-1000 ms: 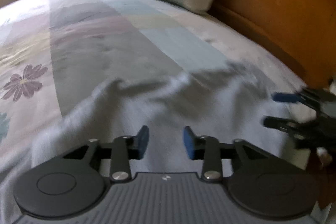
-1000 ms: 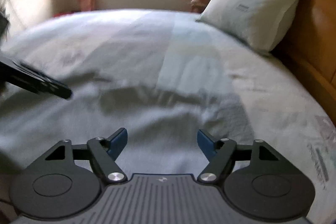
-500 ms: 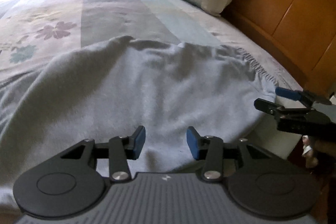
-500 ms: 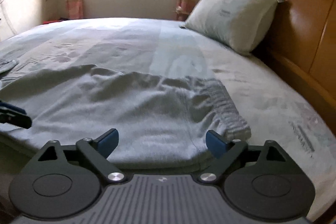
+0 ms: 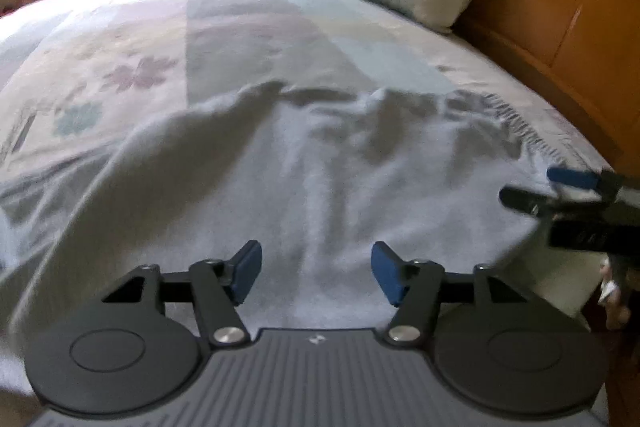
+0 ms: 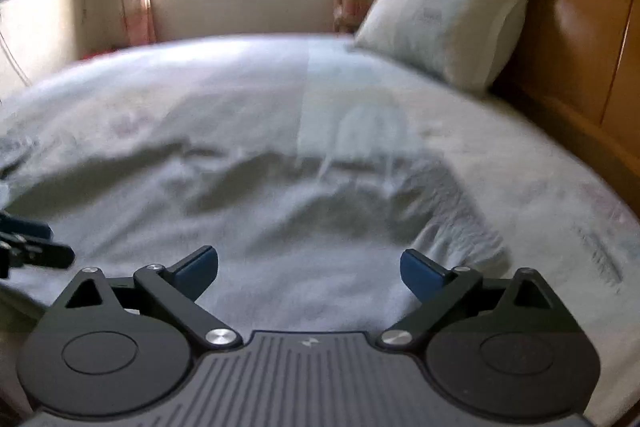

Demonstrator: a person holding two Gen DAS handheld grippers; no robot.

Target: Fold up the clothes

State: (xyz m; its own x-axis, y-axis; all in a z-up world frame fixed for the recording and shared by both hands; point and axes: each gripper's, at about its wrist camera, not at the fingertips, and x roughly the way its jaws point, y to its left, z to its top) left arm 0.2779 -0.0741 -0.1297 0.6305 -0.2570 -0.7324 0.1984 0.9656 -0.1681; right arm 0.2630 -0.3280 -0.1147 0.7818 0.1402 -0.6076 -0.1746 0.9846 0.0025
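Grey garment (image 5: 304, 155) spread flat on the bed (image 5: 240, 27); left gripper (image 5: 316, 277) and right gripper (image 6: 308, 271) above its near edge, jaws just opened, nothing between them

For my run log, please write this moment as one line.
stage: garment spread on bed | left gripper: opening, empty | right gripper: opening, empty
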